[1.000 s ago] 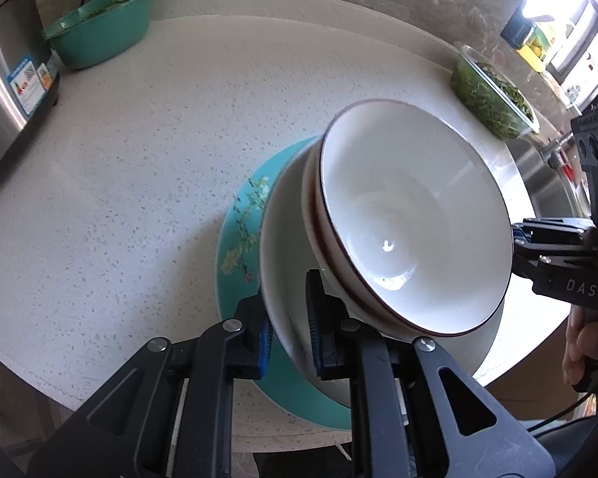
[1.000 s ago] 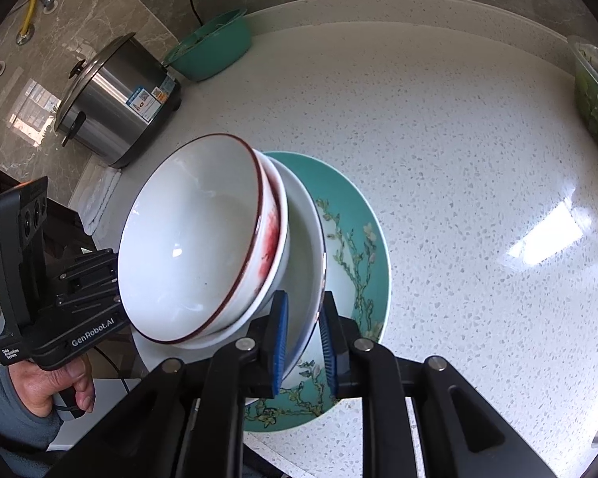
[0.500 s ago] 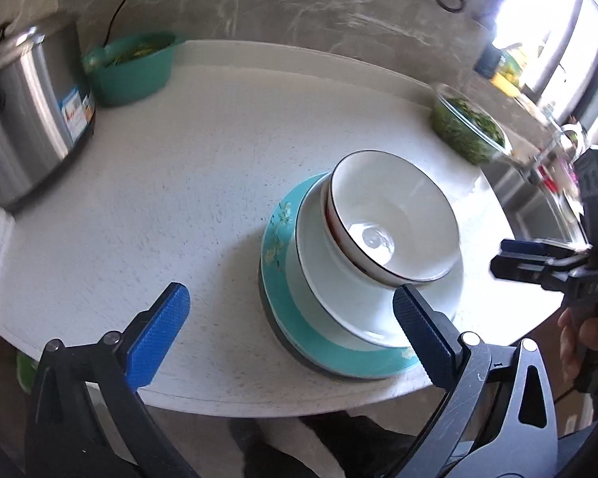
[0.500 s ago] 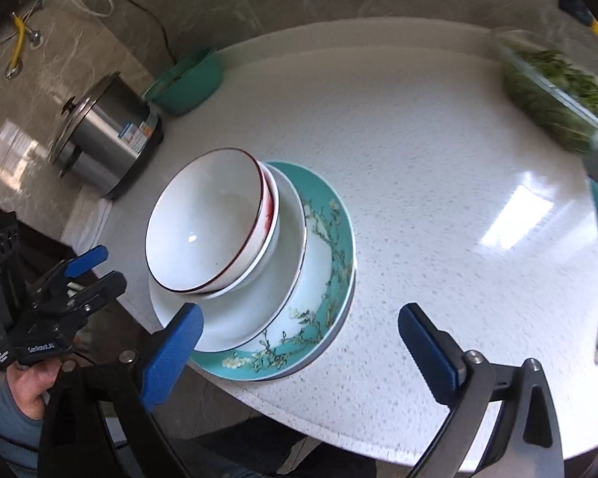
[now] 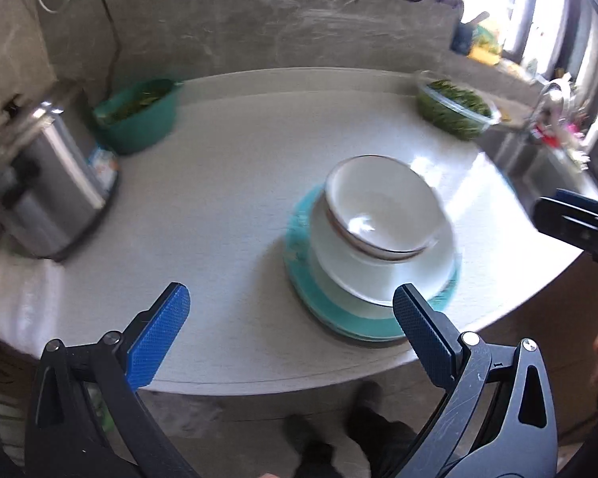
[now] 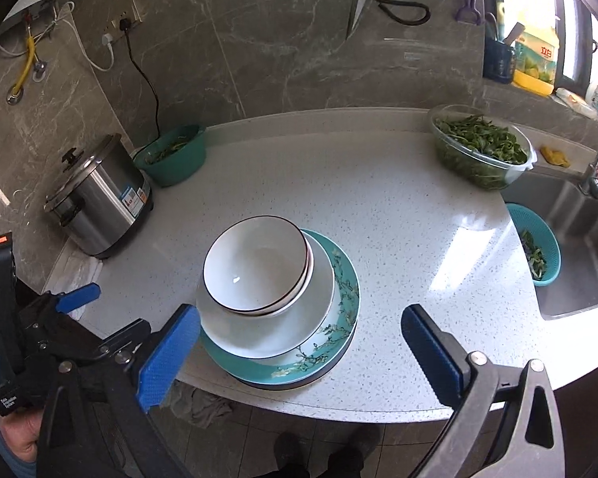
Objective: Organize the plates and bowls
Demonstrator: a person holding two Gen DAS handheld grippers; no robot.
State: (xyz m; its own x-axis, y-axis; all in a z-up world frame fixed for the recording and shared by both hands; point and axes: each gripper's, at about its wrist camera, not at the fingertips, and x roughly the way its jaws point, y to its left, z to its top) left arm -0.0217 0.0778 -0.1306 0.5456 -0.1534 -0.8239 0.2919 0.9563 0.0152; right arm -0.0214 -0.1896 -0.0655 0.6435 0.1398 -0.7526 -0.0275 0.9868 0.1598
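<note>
While both grippers hang above the near edge of the counter (image 6: 378,207), neither touches anything. The left gripper (image 5: 289,318) has its blue pads spread wide with nothing between them, and the right gripper (image 6: 299,338) likewise stands fully spread and empty. The stack sits on the counter near its front edge: a teal plate (image 6: 339,342) at the bottom, a white plate (image 6: 259,334) on it, and two nested bowls (image 6: 255,267) on top, shifted toward the stack's 10 o'clock side in the right wrist view. From the stack, a steel cooker (image 6: 99,199) stands at 10 o'clock, a green basin (image 6: 175,159) at 11 o'clock, and a clear bowl of greens (image 6: 478,151) at 2 o'clock. A sink (image 6: 578,239) lies at 3 o'clock. The left wrist view is blurred.
</note>
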